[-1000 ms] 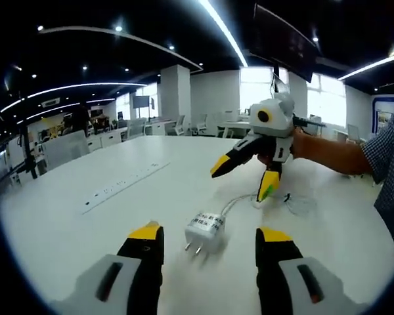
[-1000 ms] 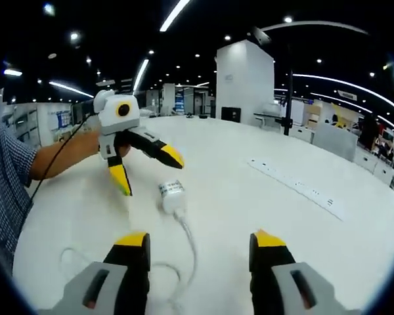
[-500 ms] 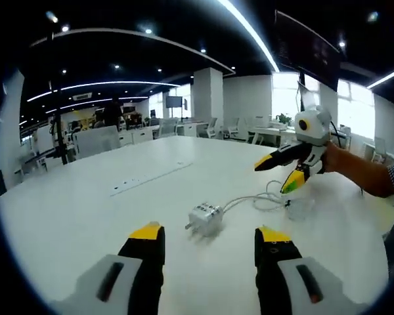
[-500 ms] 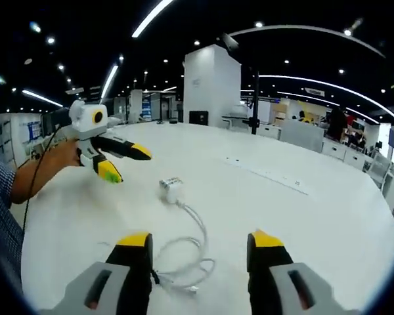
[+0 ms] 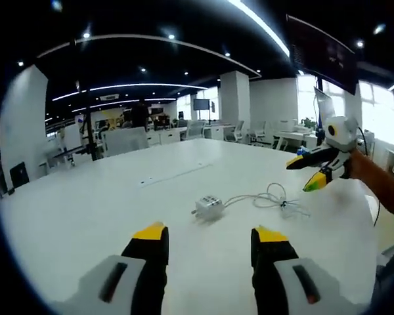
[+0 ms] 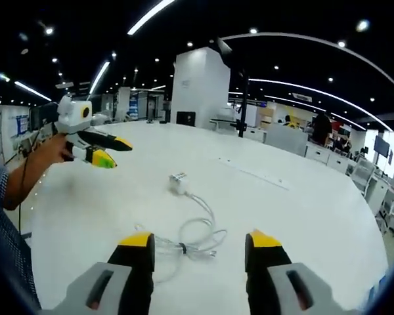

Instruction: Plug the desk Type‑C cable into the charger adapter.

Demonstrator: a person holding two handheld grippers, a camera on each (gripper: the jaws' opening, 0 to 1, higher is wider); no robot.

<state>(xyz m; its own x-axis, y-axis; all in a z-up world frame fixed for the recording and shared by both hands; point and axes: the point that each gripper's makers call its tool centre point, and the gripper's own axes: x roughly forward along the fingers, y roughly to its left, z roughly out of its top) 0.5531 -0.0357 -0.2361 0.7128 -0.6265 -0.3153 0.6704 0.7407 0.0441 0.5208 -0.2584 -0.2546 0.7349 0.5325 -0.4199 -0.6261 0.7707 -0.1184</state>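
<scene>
The white table [image 5: 85, 210] spreads across the lower half of both views, bare enough that the small task items lie isolated near its middle. A long white power strip [image 6: 253, 174] lies flat at centre right of the right gripper view, well apart from the rest. In the left gripper view the right gripper [image 5: 313, 172] hangs at the right edge, above the table, jaws parted and grasping nothing; in the right gripper view the left gripper [image 6: 104, 150] hangs at the upper left, likewise spread and empty. Each sits off to its own side, probably so both cameras take in the work between them. The white cable [image 6: 196, 237] lies in a loose coil just above the right gripper's own jaw tips at lower centre, its run leading up to the charger adapter [image 6: 178, 183] at frame centre. The cable already appears to meet the adapter, so the plugging looks done, though the joint is too small to confirm.
</scene>
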